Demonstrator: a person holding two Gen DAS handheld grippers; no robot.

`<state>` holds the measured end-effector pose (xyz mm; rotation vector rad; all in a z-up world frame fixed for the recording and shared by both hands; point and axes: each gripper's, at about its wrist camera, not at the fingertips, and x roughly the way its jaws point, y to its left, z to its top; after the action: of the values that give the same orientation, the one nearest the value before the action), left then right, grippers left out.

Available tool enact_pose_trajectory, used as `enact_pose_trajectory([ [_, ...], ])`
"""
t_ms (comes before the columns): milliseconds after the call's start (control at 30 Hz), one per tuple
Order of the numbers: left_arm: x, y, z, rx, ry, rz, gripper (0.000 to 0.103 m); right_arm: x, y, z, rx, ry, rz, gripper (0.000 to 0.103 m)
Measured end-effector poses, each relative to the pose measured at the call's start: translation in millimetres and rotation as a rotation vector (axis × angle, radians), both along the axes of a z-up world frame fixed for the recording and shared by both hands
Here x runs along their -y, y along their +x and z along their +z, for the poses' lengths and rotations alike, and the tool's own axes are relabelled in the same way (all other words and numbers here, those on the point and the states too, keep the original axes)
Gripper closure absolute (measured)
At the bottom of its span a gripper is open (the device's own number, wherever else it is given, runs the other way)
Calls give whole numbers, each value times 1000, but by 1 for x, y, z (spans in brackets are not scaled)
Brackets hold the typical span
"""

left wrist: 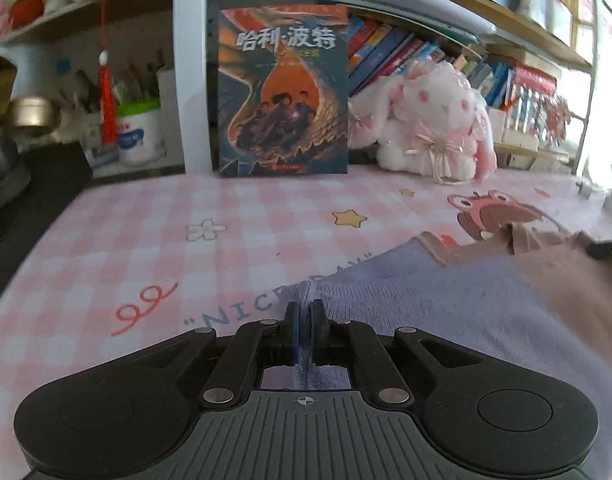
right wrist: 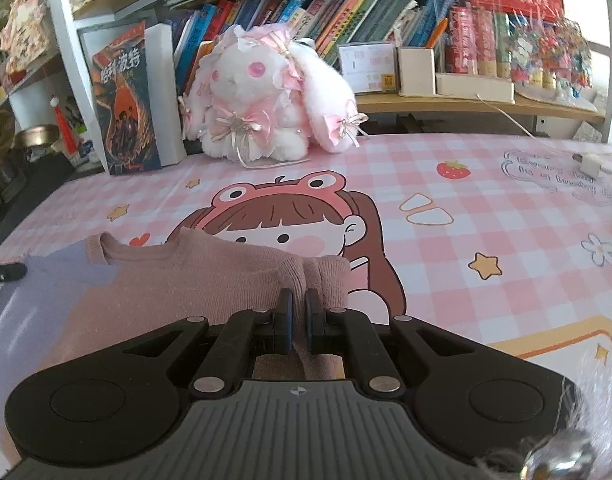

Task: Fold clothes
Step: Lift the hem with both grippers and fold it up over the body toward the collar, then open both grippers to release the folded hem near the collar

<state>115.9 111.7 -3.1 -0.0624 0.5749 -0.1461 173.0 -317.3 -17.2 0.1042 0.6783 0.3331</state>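
A soft knitted sweater, lilac on one half and dusty pink on the other [right wrist: 194, 280], lies on the pink checked cartoon-print table mat [right wrist: 486, 208], its ribbed neckline toward the shelves. The left gripper [left wrist: 305, 316] has its two black fingers drawn close together with a ridge of the lilac knit pinched between the blue pads. The right gripper [right wrist: 299, 306] does the same on the pink side, its fingers nearly touching around a puckered fold of pink knit at the sweater's right edge — probably a sleeve or shoulder.

With both edges held, this looks like a fold in hand, though one moment cannot settle which fold, or whether the cloth is being lifted or laid down.

The risks lie mostly in the grip and the fabric:
- Each claw holds only a thin pleat; loose knit stretches, so a quick pull could let it slide out of the pads.
- If one hand travels further than the other, the fold lands skewed and the colour halves will not line up.
- The fluffy white and pink plush rabbit [right wrist: 266, 96] and the upright illustrated book [left wrist: 284, 92] stand near the far edge — a wide swing of cloth could topple them.
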Motion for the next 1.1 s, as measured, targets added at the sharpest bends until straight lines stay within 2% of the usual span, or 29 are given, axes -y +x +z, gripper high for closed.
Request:
enact_pose_trajectory([
  [100,0,7,-10,-38,34,9,90,1,0,0,0,10,-7,97],
  [233,2,4,-8,-35,53,1,90,4,-3,2,11,26,-27,96],
  [333,4,4,-9,-34,70,-1,90,9,-5,6,32,42,-54,90],
  [367,4,5,-9,-33,76,-3,90,9,-6,7,42,27,-51,91],
  [400,5,5,-9,-33,79,-5,90,7,-8,10,60,7,-33,99],
  [467,5,4,-9,-31,83,-9,90,2,-14,16,105,-33,5,100],
  [533,4,4,-10,-31,79,-10,90,4,-19,23,138,-19,9,100],
  [633,2,5,-10,-33,69,-8,90,14,-10,22,91,30,-51,100],
  [700,2,6,-10,-34,67,-8,90,12,0,10,28,3,-59,100],
  [767,1,6,-10,-36,68,-5,88,7,2,1,25,-38,-53,100],
  [900,0,5,-7,-36,86,34,73,6,0,2,26,-52,-61,99],
  [933,0,3,-5,-32,98,50,67,7,1,3,23,-51,-66,97],
  [1000,3,-4,1,-2,136,77,67,9,-4,8,35,-62,-93,81],
  [1100,8,-19,15,51,190,96,62,12,-18,17,67,-82,-91,77],
])
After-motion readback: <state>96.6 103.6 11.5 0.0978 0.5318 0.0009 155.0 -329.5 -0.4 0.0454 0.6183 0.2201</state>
